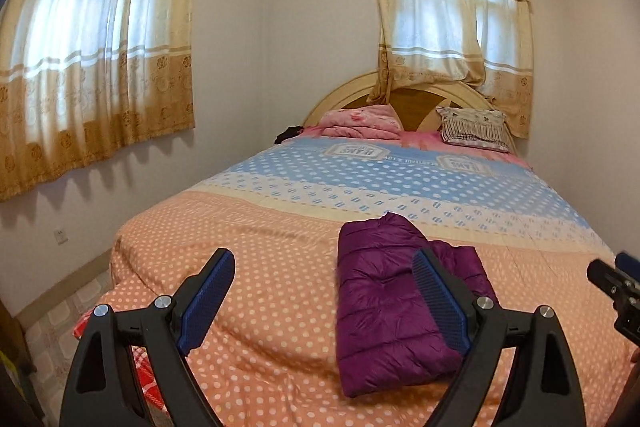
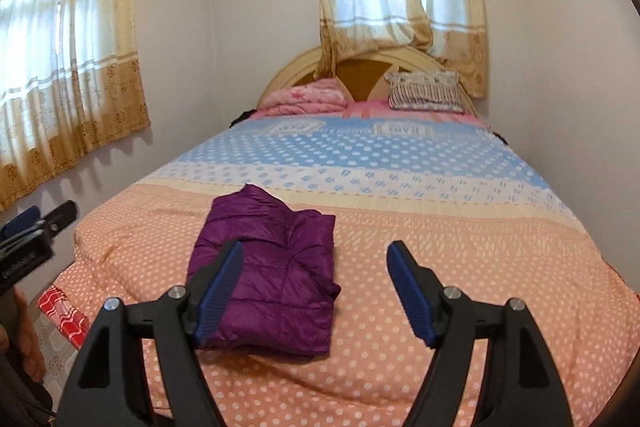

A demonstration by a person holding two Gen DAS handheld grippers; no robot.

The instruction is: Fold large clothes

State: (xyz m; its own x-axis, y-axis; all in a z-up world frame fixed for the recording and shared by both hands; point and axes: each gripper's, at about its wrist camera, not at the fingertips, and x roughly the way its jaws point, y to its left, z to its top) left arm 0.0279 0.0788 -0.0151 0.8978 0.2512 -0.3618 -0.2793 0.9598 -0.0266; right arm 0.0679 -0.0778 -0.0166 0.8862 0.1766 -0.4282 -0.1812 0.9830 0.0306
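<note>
On the bed (image 1: pixel 280 307), across its orange dotted cover, lies the purple jacket (image 2: pixel 272 279) I am folding, a compact padded bundle near the foot edge, with curtained windows and a curved headboard (image 2: pixel 360 67) behind and two pillows well apart from it at the far end. Above it my left gripper (image 1: pixel 324 303) hangs with fingers spread wide and nothing between them; my right gripper (image 2: pixel 316 291) is likewise parted and empty, the jacket showing past one finger in each view but touched by neither. By my judgement the fold is done or nearly so. What could go wrong from here: the slick, puffy fabric may spring back and let the top layer slide open, since nothing pins it. A finger dipping back in carelessly could catch an edge and drag the bundle toward the foot edge, where it might slip off.
</note>
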